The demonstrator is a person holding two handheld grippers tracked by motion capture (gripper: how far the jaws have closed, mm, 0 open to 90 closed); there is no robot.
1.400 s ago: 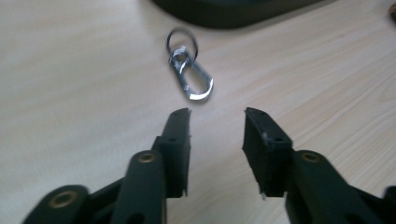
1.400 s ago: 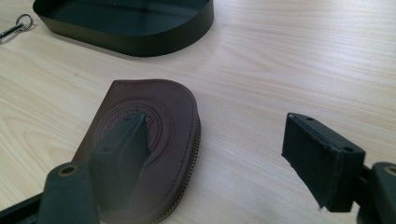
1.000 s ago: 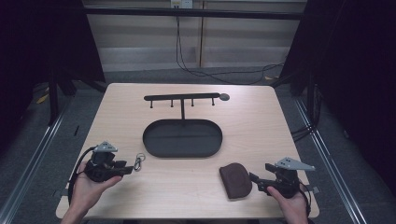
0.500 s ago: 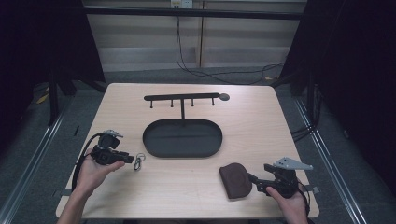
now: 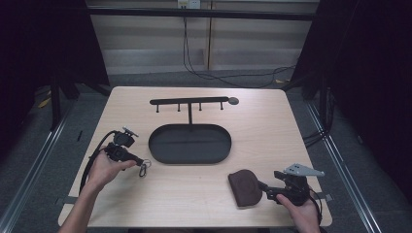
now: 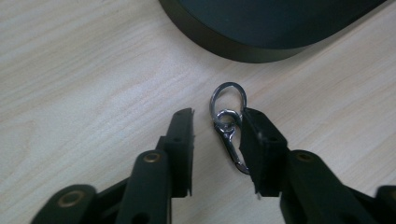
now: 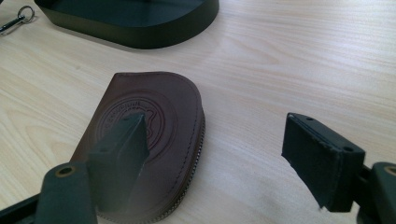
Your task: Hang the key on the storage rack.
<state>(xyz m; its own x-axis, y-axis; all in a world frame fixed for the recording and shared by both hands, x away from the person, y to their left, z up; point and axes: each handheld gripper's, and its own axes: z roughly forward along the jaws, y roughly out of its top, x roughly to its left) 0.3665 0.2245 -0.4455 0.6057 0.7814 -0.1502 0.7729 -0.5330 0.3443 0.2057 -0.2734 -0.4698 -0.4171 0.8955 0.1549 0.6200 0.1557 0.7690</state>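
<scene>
Left gripper (image 6: 217, 140) jaws just reopened slightly, part-open astride key clip (image 6: 229, 126), not yet gripped. Right gripper (image 7: 224, 154) wide open, empty, over brown leather pouch (image 7: 149, 135). Hook rack (image 5: 189, 102) bare.

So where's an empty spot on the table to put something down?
Bare wood lies between the tray and the pouch, along the near edge, and right of the tray. It's crowded at the key ring by the left gripper, and around the rack.
</scene>
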